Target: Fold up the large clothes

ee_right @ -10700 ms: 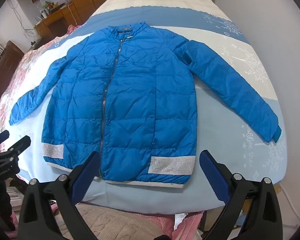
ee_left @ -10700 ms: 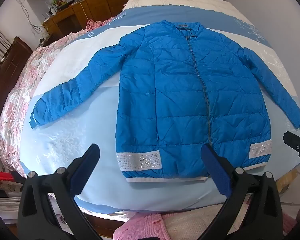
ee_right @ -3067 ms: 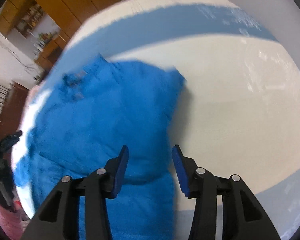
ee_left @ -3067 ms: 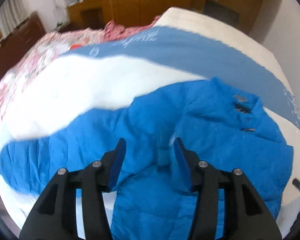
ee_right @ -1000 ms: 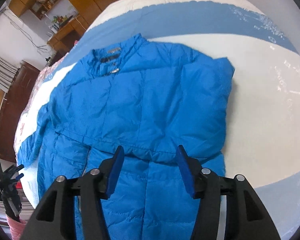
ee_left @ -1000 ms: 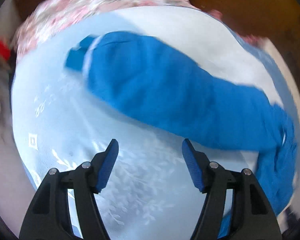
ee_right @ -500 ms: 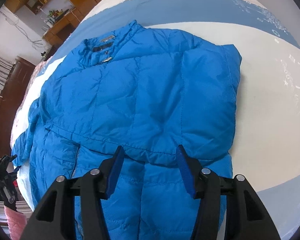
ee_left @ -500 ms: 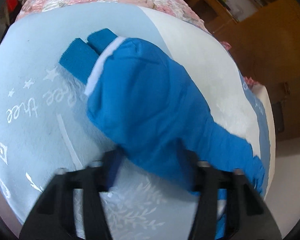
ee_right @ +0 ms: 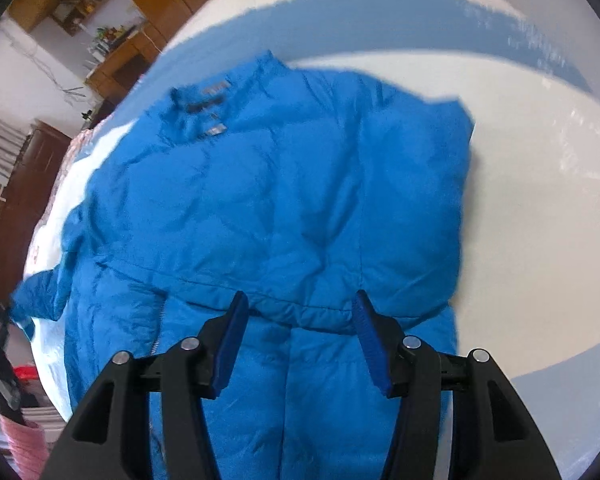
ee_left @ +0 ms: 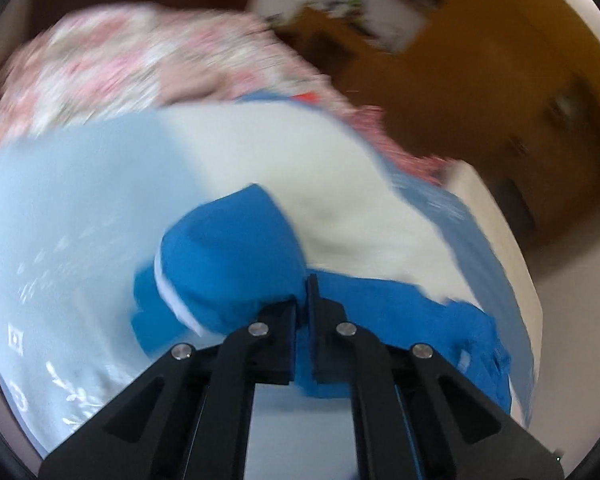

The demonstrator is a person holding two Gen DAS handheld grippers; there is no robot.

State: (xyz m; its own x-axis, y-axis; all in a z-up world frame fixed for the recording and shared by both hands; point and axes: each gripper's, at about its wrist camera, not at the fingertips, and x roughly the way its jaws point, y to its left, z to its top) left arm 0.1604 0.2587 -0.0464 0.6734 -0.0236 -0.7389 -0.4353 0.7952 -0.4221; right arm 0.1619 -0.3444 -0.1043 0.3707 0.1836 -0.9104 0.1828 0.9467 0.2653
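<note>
A blue puffer jacket lies on the bed with its right sleeve folded across the chest. My right gripper is open and hovers just above the folded sleeve's lower edge, holding nothing. In the left wrist view my left gripper is shut on the jacket's left sleeve near its white-trimmed cuff and lifts it off the sheet. That sleeve also shows at the far left of the right wrist view. Both views are motion-blurred.
The bed has a light blue and white sheet. A pink floral quilt lies along the bed's left side. Wooden cabinets stand behind. A pink basket and stacked items sit on the floor at the left.
My left gripper has closed on the left sleeve near the cuff and lifted it. My right gripper stays open over the folded right sleeve, having shifted slightly.
</note>
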